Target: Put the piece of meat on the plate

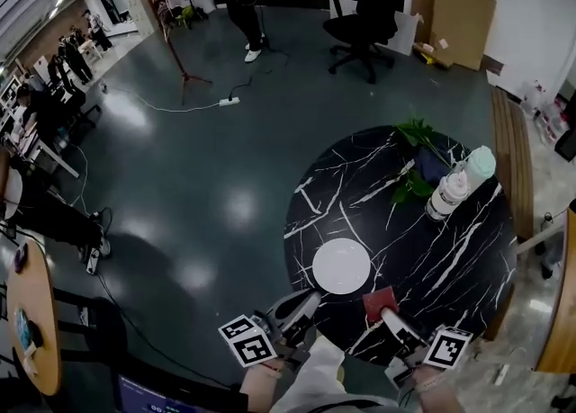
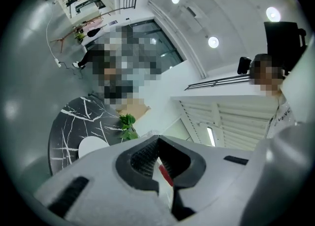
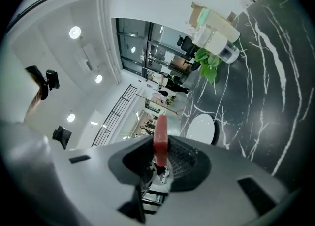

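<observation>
The piece of meat (image 1: pixel 379 302), a flat red slab, hangs above the near edge of the round black marble table (image 1: pixel 450 258), just right of the white plate (image 1: pixel 341 265). My right gripper (image 1: pixel 385 312) is shut on it. In the right gripper view the meat (image 3: pixel 160 136) stands on edge between the dark pads of that gripper (image 3: pixel 161 151), with the plate (image 3: pixel 202 127) ahead. My left gripper (image 1: pixel 301 305) hovers at the table's near rim, left of the plate. In the left gripper view its tips (image 2: pixel 156 144) meet with nothing held, and the plate (image 2: pixel 91 146) lies ahead to the left.
A leafy plant (image 1: pixel 418 155) and two pale bottles (image 1: pixel 447 195) stand at the table's far right. A wooden bench (image 1: pixel 511 159) runs along the right. A black office chair (image 1: pixel 369 6) and a person stand far back. A small wooden table (image 1: pixel 31 312) is at the left.
</observation>
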A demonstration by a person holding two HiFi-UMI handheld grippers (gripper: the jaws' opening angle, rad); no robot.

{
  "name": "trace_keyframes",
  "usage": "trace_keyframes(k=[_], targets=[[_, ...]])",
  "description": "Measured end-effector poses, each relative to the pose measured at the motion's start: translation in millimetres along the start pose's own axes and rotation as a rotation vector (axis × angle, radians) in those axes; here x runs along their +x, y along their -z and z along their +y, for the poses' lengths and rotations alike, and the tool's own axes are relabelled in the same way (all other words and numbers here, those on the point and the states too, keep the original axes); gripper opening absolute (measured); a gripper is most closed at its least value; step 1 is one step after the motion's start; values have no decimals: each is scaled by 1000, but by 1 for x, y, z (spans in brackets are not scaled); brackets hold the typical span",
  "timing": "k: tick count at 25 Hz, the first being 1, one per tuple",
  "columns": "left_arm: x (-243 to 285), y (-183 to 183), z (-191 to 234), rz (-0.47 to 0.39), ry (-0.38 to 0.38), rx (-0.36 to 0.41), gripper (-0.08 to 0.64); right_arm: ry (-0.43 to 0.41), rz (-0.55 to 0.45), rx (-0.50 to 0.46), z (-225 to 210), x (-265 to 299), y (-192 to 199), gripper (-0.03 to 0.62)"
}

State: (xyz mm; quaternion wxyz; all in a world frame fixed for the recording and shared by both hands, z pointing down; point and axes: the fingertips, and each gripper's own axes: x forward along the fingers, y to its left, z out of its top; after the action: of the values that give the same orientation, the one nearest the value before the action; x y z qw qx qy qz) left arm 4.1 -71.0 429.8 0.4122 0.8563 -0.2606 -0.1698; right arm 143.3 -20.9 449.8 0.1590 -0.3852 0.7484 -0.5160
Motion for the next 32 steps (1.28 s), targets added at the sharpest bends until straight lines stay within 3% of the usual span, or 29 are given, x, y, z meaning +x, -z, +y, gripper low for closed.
trace_keyframes(k=[10, 22, 26, 32], targets=[[8, -26, 84, -39, -126, 46, 9, 43, 96, 45, -43, 76, 0, 83], [23, -27, 130, -79, -143, 4, 9, 120, 223, 90, -91, 117, 7, 83], [26, -27, 138, -81, -150, -7, 9, 102, 256, 143, -86, 140, 12, 83], [26, -29, 147, -88, -165, -23, 9, 157, 327, 110, -94, 155, 19, 83]])
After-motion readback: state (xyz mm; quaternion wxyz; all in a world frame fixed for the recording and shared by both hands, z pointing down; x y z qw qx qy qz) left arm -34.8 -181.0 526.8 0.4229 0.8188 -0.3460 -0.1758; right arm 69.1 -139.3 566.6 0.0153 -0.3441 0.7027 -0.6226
